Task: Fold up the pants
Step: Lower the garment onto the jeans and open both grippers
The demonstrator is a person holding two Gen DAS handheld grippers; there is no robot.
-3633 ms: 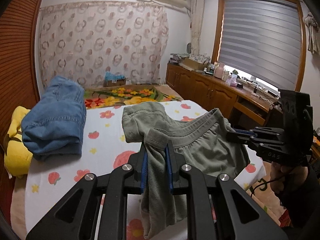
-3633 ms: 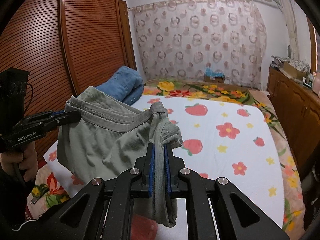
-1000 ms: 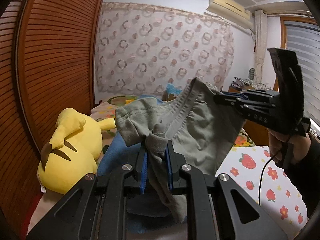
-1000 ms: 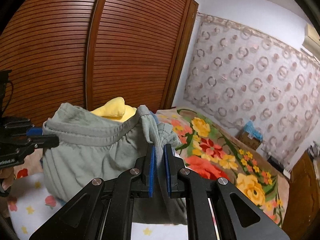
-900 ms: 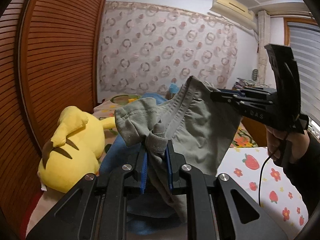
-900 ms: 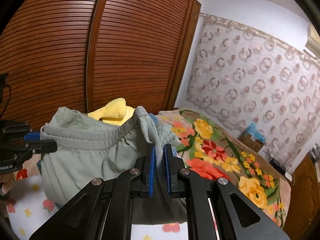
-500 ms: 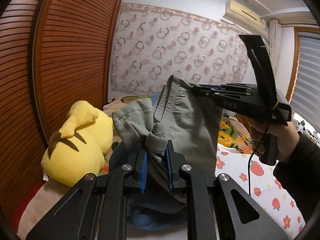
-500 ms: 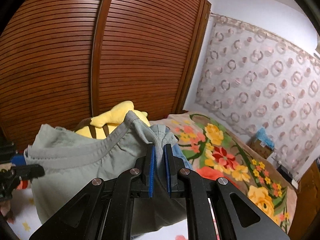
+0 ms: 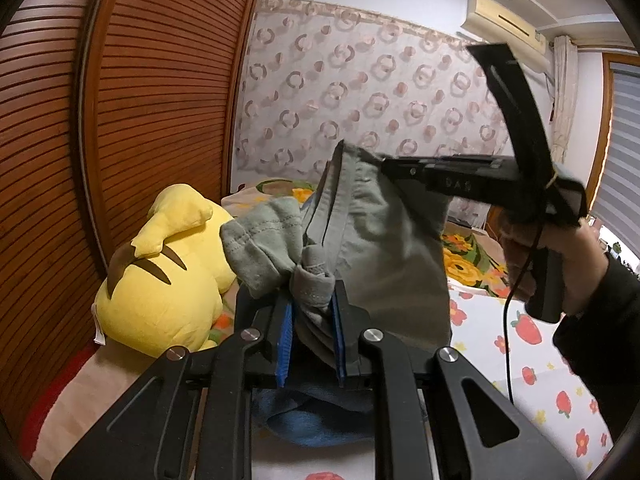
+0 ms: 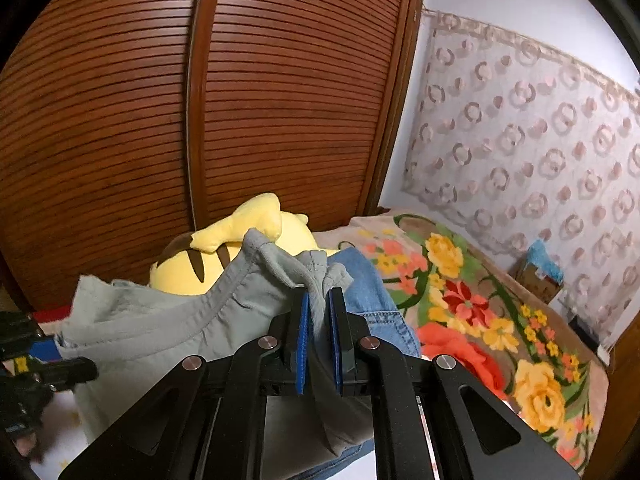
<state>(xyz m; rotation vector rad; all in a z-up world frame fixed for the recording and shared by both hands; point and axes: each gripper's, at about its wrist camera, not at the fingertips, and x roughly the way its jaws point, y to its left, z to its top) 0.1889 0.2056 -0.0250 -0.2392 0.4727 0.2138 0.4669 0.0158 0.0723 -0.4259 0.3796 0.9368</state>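
The folded grey-green pants (image 9: 384, 240) hang in the air between my two grippers, above the folded blue jeans (image 9: 316, 420). My left gripper (image 9: 311, 312) is shut on a bunched corner of the pants. My right gripper (image 10: 319, 316) is shut on the other corner; the pants (image 10: 168, 320) stretch from it to the left gripper at the left edge (image 10: 48, 368). In the left wrist view the right gripper (image 9: 384, 164) comes in from the right and pinches the pants' top edge. The jeans (image 10: 368, 292) lie just beyond the right gripper's fingers.
A yellow plush toy (image 9: 160, 272) lies beside the jeans against the brown slatted wardrobe doors (image 10: 200, 120). The bed has a white strawberry-print sheet (image 9: 532, 364) and a floral blanket (image 10: 480, 304). A patterned curtain (image 9: 372, 92) covers the far wall.
Both grippers have carried the held pants left across the bed to above the jeans beside the plush toy. The right gripper has come closer to the left one.
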